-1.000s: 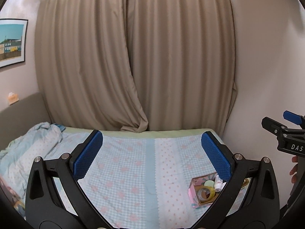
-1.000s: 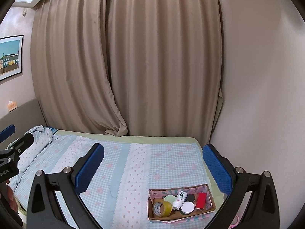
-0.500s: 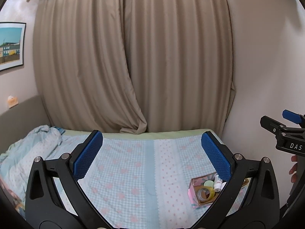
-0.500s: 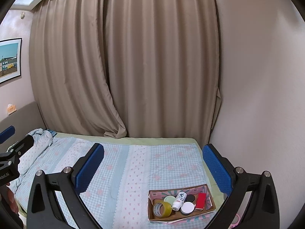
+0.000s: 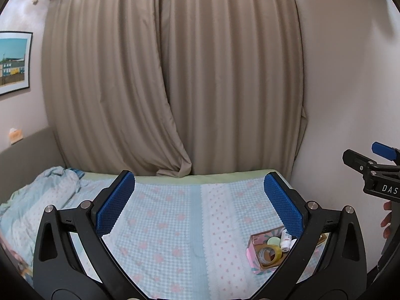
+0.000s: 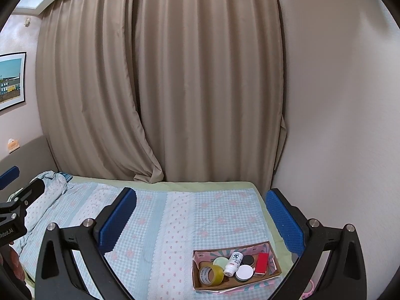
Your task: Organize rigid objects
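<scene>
Beige curtains (image 6: pixel 160 80) behind the bed (image 6: pixel 175 215), hanging down to its far edge. Left of the curtains, a framed picture (image 6: pixel 11 80) on the wall. Crumpled pale-blue bedding (image 5: pixel 37 195) at the bed's left end, near the grey headboard (image 5: pixel 25 155).

Left gripper (image 5: pixel 200 200) held above the bed, blue pads (image 5: pixel 116 201) spread wide apart, nothing between them. Right gripper (image 6: pixel 201 220) likewise above the bed, pads (image 6: pixel 283 218) spread wide, holding nothing; seen also at the right edge of the left wrist view, with fingertips of the hand behind it.

Toward the bed's right front corner, resting on the checked floral sheet, a shallow cardboard box (image 6: pixel 273 272). Inside the box, left to right: a roll of clear-brown packing tape (image 6: pixel 210 275) lying tilted at the left end; a pale green round lid (image 6: pixel 220 262) behind it; a small white bottle (image 6: pixel 233 263) leaning across the middle; a black round cap (image 6: pixel 248 259) and a white round lid (image 6: pixel 244 272) just beside the bottle; a red flat rectangular item (image 6: pixel 262 263) at the right end. Right of the box, partly hidden by the gripper's frame, something pink (image 6: pixel 308 290), too hidden to identify.
</scene>
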Demonstrator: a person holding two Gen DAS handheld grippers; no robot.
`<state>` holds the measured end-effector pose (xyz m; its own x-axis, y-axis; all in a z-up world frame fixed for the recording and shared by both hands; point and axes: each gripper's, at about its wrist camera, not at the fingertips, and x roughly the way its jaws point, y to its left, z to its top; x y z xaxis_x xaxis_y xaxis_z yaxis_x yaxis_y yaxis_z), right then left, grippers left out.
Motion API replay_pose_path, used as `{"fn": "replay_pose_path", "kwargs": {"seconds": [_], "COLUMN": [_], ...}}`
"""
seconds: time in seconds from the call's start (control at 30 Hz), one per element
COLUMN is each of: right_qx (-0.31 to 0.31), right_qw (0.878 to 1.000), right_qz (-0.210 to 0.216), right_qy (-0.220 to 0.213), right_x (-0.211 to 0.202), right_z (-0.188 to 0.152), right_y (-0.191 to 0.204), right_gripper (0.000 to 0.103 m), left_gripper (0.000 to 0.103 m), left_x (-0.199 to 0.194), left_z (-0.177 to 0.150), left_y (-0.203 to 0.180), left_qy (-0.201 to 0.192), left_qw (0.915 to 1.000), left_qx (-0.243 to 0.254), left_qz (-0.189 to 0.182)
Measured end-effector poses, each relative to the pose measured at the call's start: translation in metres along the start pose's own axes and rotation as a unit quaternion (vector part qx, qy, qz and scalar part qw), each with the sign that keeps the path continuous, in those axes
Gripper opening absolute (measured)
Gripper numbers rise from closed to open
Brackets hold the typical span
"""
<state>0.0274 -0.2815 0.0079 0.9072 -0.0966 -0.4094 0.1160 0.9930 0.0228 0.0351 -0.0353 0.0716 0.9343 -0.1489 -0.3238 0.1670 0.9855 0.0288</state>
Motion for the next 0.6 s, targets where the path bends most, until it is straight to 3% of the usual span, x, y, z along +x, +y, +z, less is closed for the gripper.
{"fn": "replay_pose_path", "kwargs": {"seconds": [0.43, 0.6], "right_qx": [0.001, 0.003], "right_qw": [1.0, 1.0], "right_qz": [-0.006, -0.008], "right_qy": [-0.003, -0.003], "right_x": [-0.0006, 0.0024], "right_z": [0.0026, 0.0041], "right_y": [0.0032, 0.0039], "right_gripper": [0.103, 0.103], "left_gripper": [0.103, 0.103], "left_x": [0.0043, 0.0067], "left_z": [0.0024, 0.0036], "left_y": [0.0005, 0.0035], "left_qy": [-0.002, -0.008], "left_qw": [1.0, 0.9999], "left_qx": [-0.003, -0.006], "left_qz": [-0.006, 0.01]}}
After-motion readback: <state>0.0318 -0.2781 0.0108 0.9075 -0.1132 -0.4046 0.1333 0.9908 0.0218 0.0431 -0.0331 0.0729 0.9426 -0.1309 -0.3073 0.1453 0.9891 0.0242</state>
